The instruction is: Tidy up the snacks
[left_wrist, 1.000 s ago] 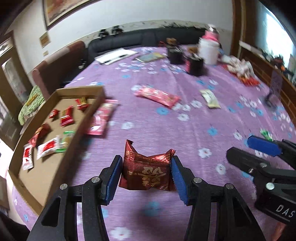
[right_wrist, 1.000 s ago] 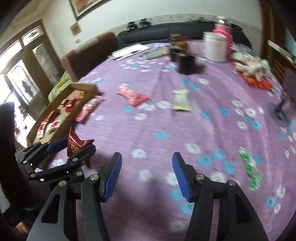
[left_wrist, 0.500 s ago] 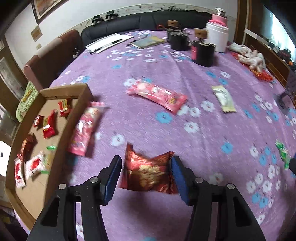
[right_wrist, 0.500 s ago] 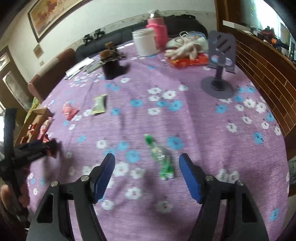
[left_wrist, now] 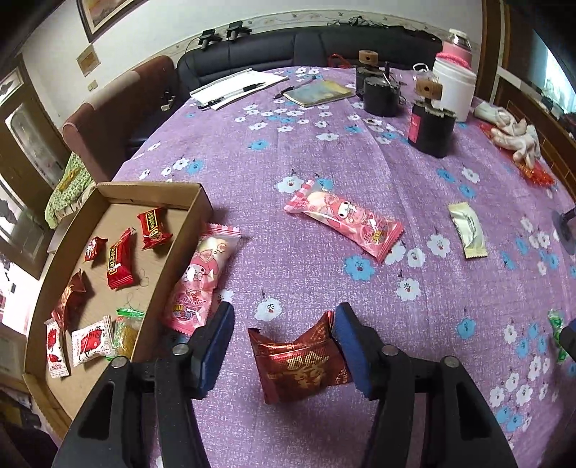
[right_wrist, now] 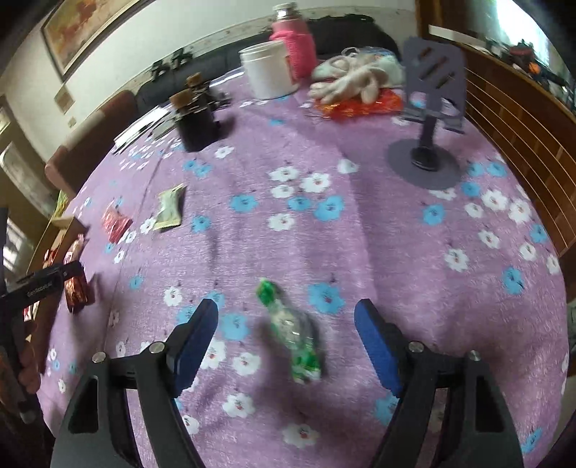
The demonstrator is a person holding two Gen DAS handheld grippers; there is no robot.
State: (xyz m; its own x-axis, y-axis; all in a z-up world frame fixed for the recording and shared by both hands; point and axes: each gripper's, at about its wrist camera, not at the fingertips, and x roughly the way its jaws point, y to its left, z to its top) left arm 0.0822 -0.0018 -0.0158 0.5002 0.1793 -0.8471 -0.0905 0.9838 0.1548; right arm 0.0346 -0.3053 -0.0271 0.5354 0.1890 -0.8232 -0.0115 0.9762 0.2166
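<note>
Left gripper (left_wrist: 284,345) opening, red pack (left_wrist: 300,363) slipping free short of the box (left_wrist: 194,201); right gripper (right_wrist: 286,336) widening astride green candy (right_wrist: 293,338), might nudge it.

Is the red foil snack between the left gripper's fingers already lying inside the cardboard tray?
No, the red foil snack sits over the purple tablecloth, right of the cardboard tray.

Room: white walls (left_wrist: 306,14) with a patterned border strip; framed picture (left_wrist: 104,14) high at far left. Black sofa (left_wrist: 288,46) along the far wall, brown armchair (left_wrist: 118,104) to its left. Wooden door frame (left_wrist: 487,46) at far right; bright window (left_wrist: 554,72) beyond. Slatted wooden panelling (right_wrist: 522,118) on the right. Desk under purple floral cloth (left_wrist: 324,151). Daylight, soft.
</note>
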